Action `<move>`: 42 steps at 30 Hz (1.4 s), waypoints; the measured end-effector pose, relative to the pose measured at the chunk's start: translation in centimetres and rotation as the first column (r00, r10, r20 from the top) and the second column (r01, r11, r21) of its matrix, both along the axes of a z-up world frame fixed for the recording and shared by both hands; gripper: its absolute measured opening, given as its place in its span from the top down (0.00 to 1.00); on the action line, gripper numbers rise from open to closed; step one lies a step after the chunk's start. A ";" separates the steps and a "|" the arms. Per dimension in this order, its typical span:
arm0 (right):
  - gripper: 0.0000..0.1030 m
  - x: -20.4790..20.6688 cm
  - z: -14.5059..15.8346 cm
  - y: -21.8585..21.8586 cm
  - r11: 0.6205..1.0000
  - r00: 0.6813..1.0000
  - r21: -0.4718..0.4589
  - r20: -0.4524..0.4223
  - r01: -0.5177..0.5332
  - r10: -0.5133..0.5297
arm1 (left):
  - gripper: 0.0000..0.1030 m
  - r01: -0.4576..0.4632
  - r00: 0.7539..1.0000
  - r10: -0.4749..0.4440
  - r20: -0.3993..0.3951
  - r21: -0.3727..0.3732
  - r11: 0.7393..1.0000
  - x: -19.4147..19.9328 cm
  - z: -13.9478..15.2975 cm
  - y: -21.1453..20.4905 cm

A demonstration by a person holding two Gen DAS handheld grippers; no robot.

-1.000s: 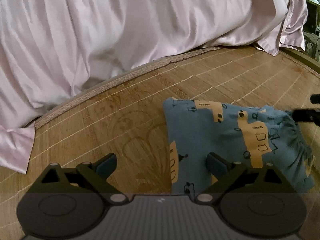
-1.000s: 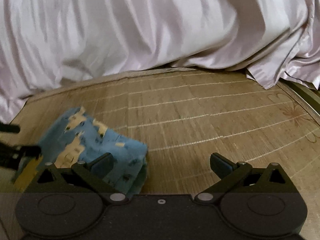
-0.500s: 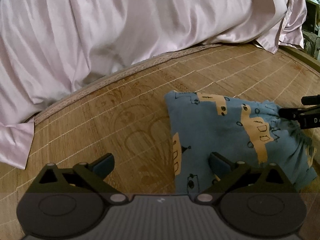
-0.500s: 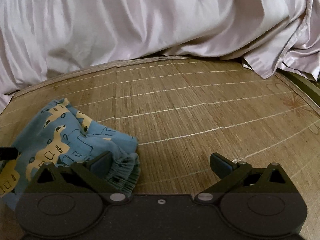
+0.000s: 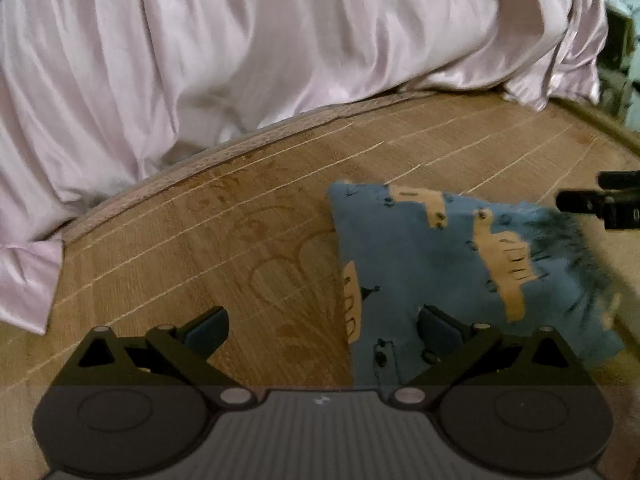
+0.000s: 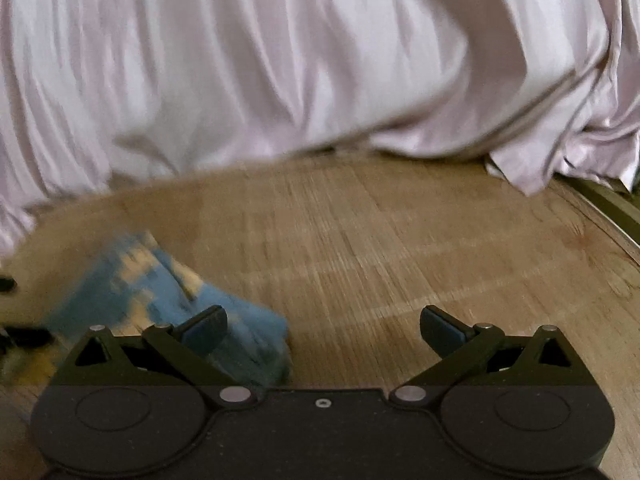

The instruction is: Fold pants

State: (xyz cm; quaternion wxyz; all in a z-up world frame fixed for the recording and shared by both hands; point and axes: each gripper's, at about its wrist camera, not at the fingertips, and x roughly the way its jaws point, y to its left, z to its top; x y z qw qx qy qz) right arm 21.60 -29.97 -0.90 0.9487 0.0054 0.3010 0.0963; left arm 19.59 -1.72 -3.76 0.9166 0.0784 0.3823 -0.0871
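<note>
— What do my claws have?
— Nothing. My left gripper [image 5: 322, 326] is spread wide, and so is my right gripper [image 6: 323, 324].
— And the pants [image 5: 452, 280]?
— Soft blue knit with tan prints, folded into a squarish bundle on the woven mat [image 5: 240, 240], long axis from 10 to 4 o'clock. A glossy pale sheet [image 5: 240, 60] is bunched at 12.

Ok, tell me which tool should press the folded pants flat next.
Left, probably. The left tool is open with the pants under its right finger. The right tool, also open, sits mostly over bare mat, the pants off at its left finger, and its view is motion-blurred.
</note>
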 end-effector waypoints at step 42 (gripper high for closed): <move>0.59 3.8 -3.8 -1.2 0.917 0.973 0.396 -0.192 -0.041 0.126 | 0.56 -0.039 0.950 -0.098 -0.296 -0.426 0.904 0.2 -2.5 4.7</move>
